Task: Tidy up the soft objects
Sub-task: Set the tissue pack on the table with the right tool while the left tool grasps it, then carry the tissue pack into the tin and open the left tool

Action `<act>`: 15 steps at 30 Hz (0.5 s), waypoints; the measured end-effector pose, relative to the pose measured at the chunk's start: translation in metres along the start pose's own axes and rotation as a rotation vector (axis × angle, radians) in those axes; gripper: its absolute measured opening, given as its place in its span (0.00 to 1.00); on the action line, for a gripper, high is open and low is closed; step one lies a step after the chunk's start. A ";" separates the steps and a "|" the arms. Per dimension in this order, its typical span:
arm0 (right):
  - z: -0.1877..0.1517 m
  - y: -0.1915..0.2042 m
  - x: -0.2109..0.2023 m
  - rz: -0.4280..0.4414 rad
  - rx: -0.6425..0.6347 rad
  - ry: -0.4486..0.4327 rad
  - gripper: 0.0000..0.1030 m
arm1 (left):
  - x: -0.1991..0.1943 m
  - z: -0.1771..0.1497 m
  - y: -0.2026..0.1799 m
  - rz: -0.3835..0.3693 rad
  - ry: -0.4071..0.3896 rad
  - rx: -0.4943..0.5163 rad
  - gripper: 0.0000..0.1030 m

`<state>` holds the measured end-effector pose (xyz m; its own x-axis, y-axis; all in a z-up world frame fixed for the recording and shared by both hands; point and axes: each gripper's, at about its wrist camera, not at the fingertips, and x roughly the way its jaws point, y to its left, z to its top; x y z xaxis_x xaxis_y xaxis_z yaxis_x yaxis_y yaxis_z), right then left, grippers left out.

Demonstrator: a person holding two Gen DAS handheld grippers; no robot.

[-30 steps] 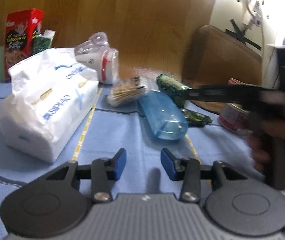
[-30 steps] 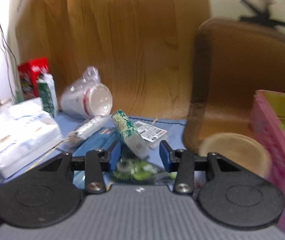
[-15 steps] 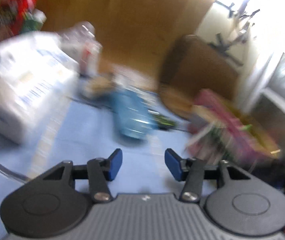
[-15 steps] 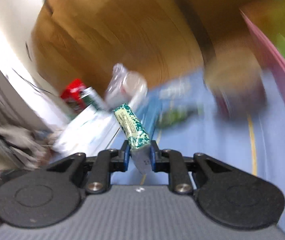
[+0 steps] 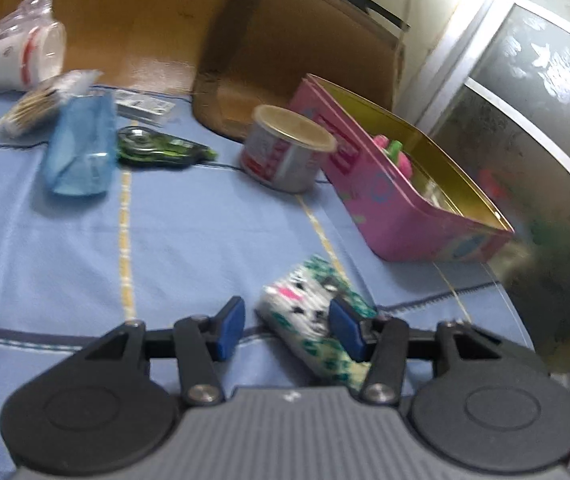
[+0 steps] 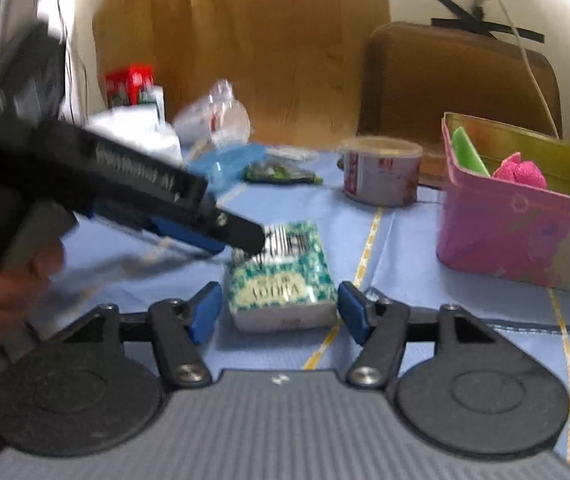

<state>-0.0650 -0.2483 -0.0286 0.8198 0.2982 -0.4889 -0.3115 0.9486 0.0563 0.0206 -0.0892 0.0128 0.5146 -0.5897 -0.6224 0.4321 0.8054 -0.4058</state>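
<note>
Two grippers are over a blue tablecloth (image 6: 425,240) with yellow lines. Between them lies a small tissue pack (image 6: 281,280) with a green and white pattern. It lies flat on the cloth.

From its own camera, the right gripper (image 6: 279,312) has its blue pads on each side of the near end of the pack. The jaws have just been opening, and now there is a little gap on both sides, so the pads do not press on the pack. The pack is let go.

A hand (image 6: 1,280) holds the left gripper (image 6: 241,240), which comes in from the left side of that view. Its tips are at the far end of the pack, by the black stripes printed there. In the left gripper's own view, the left gripper (image 5: 287,328) has its jaws partly apart. The tissue pack (image 5: 317,320) sits in front of its right pad, and the pad hides part of it. I cannot tell if that pad touches it. The left pad is clear of the pack.

Near the pack, to the right, stands a pink tin box (image 6: 525,240) with its top open. A pink soft thing (image 6: 519,172) and a green thing (image 6: 467,152) are inside it. A round can (image 6: 381,176) stands just beside the box. Farther back lie a blue case (image 5: 81,152) and a green tape roller (image 5: 157,148). All this is blurry.
</note>
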 end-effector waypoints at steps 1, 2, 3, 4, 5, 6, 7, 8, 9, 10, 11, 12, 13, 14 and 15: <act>0.001 -0.001 -0.003 0.007 0.002 -0.015 0.59 | 0.002 0.000 -0.006 0.005 0.003 0.014 0.41; 0.001 -0.002 -0.003 0.010 0.008 -0.016 0.55 | 0.003 0.000 -0.010 -0.006 0.013 0.016 0.37; -0.001 -0.006 -0.006 0.004 0.024 -0.027 0.54 | 0.003 0.001 -0.015 -0.017 0.016 0.019 0.36; -0.001 -0.009 -0.008 -0.004 0.036 -0.046 0.52 | 0.002 0.005 -0.024 -0.029 0.002 0.042 0.36; 0.001 -0.007 -0.011 -0.024 0.032 -0.076 0.51 | 0.001 0.011 -0.034 -0.041 -0.018 0.075 0.35; 0.001 -0.010 -0.019 -0.053 0.017 -0.122 0.51 | -0.001 0.016 -0.041 -0.052 -0.035 0.102 0.35; 0.002 -0.010 -0.024 -0.080 0.007 -0.162 0.51 | -0.002 0.024 -0.053 -0.070 -0.055 0.136 0.35; 0.006 -0.015 -0.031 -0.110 0.005 -0.200 0.51 | 0.000 0.033 -0.063 -0.087 -0.067 0.159 0.35; 0.010 -0.022 -0.037 -0.138 0.012 -0.233 0.51 | 0.004 0.042 -0.072 -0.103 -0.073 0.176 0.35; 0.015 -0.030 -0.040 -0.164 0.022 -0.258 0.51 | 0.010 0.051 -0.083 -0.121 -0.078 0.195 0.36; 0.021 -0.039 -0.041 -0.191 0.036 -0.276 0.51 | 0.017 0.059 -0.093 -0.129 -0.088 0.217 0.37; 0.026 -0.050 -0.041 -0.219 0.053 -0.288 0.51 | 0.024 0.064 -0.102 -0.122 -0.098 0.234 0.40; 0.031 -0.061 -0.039 -0.250 0.073 -0.295 0.51 | 0.034 0.069 -0.112 -0.100 -0.111 0.254 0.43; 0.036 -0.074 -0.035 -0.284 0.097 -0.294 0.51 | 0.042 0.073 -0.118 -0.076 -0.118 0.266 0.45; 0.041 -0.086 -0.027 -0.316 0.122 -0.286 0.51 | 0.049 0.076 -0.123 -0.055 -0.119 0.272 0.46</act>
<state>-0.0409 -0.3337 0.0155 0.9709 -0.0074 -0.2393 0.0207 0.9984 0.0531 0.0487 -0.2211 0.0829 0.5612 -0.6480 -0.5150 0.6363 0.7357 -0.2323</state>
